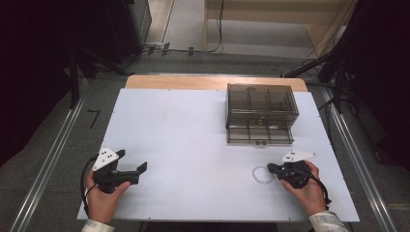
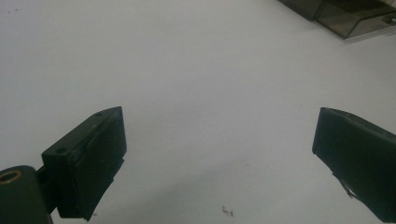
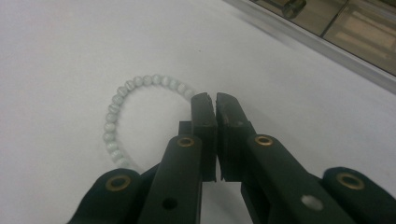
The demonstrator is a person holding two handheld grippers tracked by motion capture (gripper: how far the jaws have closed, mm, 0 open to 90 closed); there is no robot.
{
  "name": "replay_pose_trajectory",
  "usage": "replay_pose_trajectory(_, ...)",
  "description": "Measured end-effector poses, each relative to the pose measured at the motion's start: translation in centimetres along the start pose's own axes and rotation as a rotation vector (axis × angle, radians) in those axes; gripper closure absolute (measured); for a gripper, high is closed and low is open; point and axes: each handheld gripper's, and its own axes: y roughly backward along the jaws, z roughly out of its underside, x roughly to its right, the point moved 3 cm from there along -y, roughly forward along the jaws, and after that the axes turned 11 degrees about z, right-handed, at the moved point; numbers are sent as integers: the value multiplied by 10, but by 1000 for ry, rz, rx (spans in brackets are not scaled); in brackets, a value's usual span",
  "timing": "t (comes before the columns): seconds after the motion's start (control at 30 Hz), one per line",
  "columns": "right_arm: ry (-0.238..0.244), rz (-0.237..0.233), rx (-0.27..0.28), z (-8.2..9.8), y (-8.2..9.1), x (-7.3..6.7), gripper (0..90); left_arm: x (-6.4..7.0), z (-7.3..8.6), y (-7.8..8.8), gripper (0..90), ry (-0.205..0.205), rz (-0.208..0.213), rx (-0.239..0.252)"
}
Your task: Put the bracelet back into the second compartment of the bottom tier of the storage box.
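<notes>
A ring of pale grey-white beads, a bracelet (image 1: 261, 174) (image 3: 114, 112), lies flat on the white table (image 1: 193, 140) at the front right. My right gripper (image 1: 269, 167) (image 3: 215, 100) is shut, its tips at the bracelet's right side, and the jaws hide that part of the ring. No bead shows in the thin slit between the jaws. My left gripper (image 1: 131, 160) (image 2: 219, 140) is held low at the front left, wide open, with only bare table between its fingers.
A smoky transparent drawer box (image 1: 261, 111) (image 2: 345, 16) (image 3: 336, 28) stands at the back right, with its bottom drawer (image 1: 260, 134) pulled out toward me. Dark stands and floor rails flank the table.
</notes>
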Motion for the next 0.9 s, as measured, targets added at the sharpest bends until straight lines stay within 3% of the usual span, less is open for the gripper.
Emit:
replay_pose_trajectory(0.33, -46, -13, 54, -6, 9, 5, 849, 0, 0, -1, 36, 3, 1, 2)
replay_pose_trajectory(0.43, -64, -21, 91, -12, 13, 7, 849, 0, 0, -1, 36, 4, 2, 4)
replay_pose_trajectory(0.9, -89, -48, 182, -30, 24, 3, 850, 0, 0, -1, 37, 3, 4, 5)
